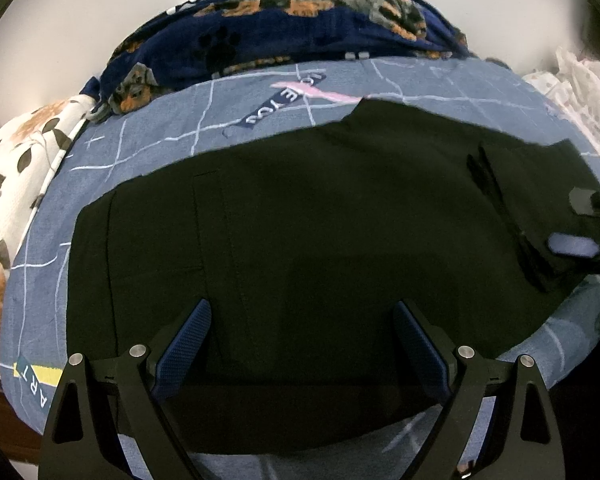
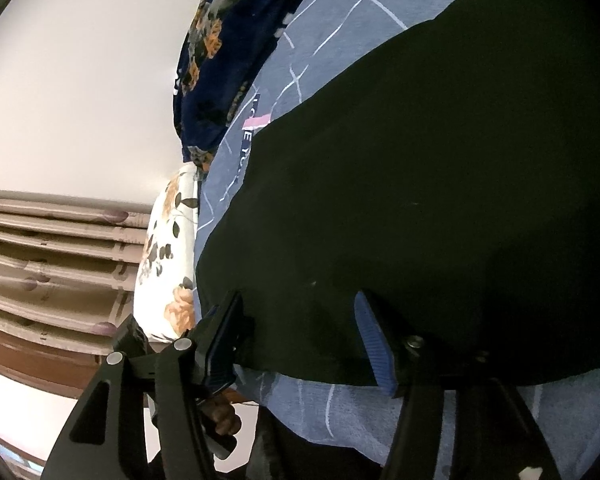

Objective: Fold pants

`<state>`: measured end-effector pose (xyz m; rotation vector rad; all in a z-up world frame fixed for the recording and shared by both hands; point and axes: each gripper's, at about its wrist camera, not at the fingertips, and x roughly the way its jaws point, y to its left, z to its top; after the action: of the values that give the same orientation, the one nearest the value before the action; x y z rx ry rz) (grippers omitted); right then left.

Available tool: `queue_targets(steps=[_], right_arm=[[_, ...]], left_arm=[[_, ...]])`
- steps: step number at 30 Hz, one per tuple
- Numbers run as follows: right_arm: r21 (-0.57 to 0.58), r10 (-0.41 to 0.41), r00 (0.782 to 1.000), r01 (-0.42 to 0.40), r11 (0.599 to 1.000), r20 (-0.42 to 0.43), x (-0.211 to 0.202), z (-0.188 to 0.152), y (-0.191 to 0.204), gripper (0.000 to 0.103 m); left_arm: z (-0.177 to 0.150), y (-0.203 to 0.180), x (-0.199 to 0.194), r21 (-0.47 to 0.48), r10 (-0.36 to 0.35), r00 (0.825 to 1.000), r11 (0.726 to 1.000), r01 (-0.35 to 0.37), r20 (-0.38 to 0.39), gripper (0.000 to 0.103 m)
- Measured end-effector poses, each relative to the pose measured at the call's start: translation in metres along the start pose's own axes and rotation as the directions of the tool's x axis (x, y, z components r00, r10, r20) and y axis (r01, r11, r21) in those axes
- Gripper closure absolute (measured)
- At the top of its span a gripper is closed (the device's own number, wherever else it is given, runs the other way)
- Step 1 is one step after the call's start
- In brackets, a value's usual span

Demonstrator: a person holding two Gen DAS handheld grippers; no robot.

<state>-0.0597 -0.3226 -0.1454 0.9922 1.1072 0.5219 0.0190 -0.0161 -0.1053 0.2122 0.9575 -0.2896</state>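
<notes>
Black pants [image 1: 300,216] lie spread flat on a blue bed sheet [image 1: 160,128] with white grid lines; their waistband end is at the left and a folded-over part lies at the right. My left gripper [image 1: 302,344] is open, its blue pads just above the pants' near edge, holding nothing. My right gripper [image 2: 300,340] is open over the pants [image 2: 420,180] near their edge; it also shows at the right rim of the left wrist view [image 1: 580,232], resting by the folded-over end.
A navy dog-print blanket [image 1: 284,20] is bunched along the bed's far side. A floral white pillow [image 1: 16,168] lies at the left. White crumpled fabric [image 1: 580,84] sits at the far right. Curtains [image 2: 52,248] and a white wall stand beyond.
</notes>
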Motion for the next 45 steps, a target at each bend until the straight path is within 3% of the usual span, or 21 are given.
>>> queue_targets(steps=[4, 5, 7, 9, 11, 15, 16, 21, 24, 27, 29, 31, 32, 36, 41, 45], right_arm=[[0.01, 0.027, 1.0, -0.027, 1.0, -0.007, 0.001, 0.002, -0.003, 0.048], [0.014, 0.034, 0.999, -0.034, 0.999, -0.008, 0.0, 0.003, -0.004, 0.047], [0.032, 0.06, 0.998, -0.06, 0.998, -0.012, 0.0, 0.004, -0.007, 0.047], [0.054, 0.086, 0.996, -0.085, 0.995, -0.015, -0.001, 0.005, -0.009, 0.047], [0.105, 0.13, 0.991, -0.127, 0.986, -0.019, -0.002, 0.005, -0.016, 0.047], [0.216, 0.234, 0.972, -0.227, 0.95, -0.01, -0.007, 0.004, -0.029, 0.046], [0.232, 0.251, 0.968, -0.244, 0.942, 0.0, -0.01, 0.003, -0.031, 0.046], [0.206, 0.258, 0.966, -0.255, 0.945, 0.014, -0.04, 0.0, -0.031, 0.039], [0.149, 0.22, 0.975, -0.224, 0.963, 0.045, -0.076, 0.002, -0.035, 0.039], [0.053, 0.122, 0.98, -0.132, 0.99, 0.157, -0.125, 0.018, -0.039, 0.039], [0.0, 0.036, 0.968, -0.037, 0.999, 0.249, -0.154, 0.031, -0.042, 0.04], [-0.04, -0.04, 0.949, 0.055, 0.998, 0.314, -0.176, 0.046, -0.045, 0.056], [-0.064, -0.079, 0.94, 0.106, 0.992, 0.332, -0.184, 0.057, -0.045, 0.07], [-0.098, -0.142, 0.931, 0.184, 0.978, 0.337, -0.183, 0.087, -0.047, 0.084], [-0.152, -0.18, 0.944, 0.227, 0.962, 0.276, -0.156, 0.115, -0.049, 0.086], [-0.206, -0.266, 0.935, 0.315, 0.926, 0.233, -0.131, 0.129, -0.056, 0.088]], left_arm=[[0.01, -0.013, -0.028, 0.029, -0.048, 0.992, 0.999, 0.045, 0.114, 0.011], [0.015, -0.017, -0.039, 0.034, -0.106, 0.983, 0.994, 0.102, 0.151, 0.011], [0.025, -0.024, -0.052, 0.024, -0.238, 0.953, 0.971, 0.238, 0.185, 0.011], [0.038, -0.033, -0.054, 0.008, -0.369, 0.909, 0.927, 0.375, 0.195, 0.011], [0.048, -0.042, -0.048, -0.009, -0.441, 0.88, 0.893, 0.45, 0.175, 0.011], [0.069, -0.05, -0.026, -0.119, -0.582, 0.796, 0.789, 0.602, 0.166, 0.011], [0.073, -0.05, -0.022, -0.141, -0.591, 0.788, 0.777, 0.614, 0.174, 0.011], [0.089, -0.059, -0.006, -0.173, -0.609, 0.776, 0.757, 0.63, 0.163, 0.011], [0.096, -0.079, -0.006, -0.1, -0.594, 0.791, 0.787, 0.609, 0.145, 0.011], [0.094, -0.104, -0.004, -0.017, -0.599, 0.794, 0.797, 0.604, 0.11, 0.013], [0.089, -0.118, 0.003, 0.014, -0.603, 0.794, 0.797, 0.604, 0.073, 0.021], [0.084, -0.128, 0.01, 0.038, -0.595, 0.803, 0.804, 0.594, 0.038, 0.028], [0.081, -0.133, 0.014, 0.054, -0.585, 0.81, 0.81, 0.584, 0.021, 0.032], [0.067, -0.144, 0.027, 0.073, -0.558, 0.829, 0.827, 0.558, -0.024, 0.035], [0.055, -0.146, 0.035, 0.071, -0.522, 0.852, 0.85, 0.523, -0.028, 0.036], [0.054, -0.154, 0.034, 0.111, -0.475, 0.879, 0.872, 0.476, -0.036, 0.036]])
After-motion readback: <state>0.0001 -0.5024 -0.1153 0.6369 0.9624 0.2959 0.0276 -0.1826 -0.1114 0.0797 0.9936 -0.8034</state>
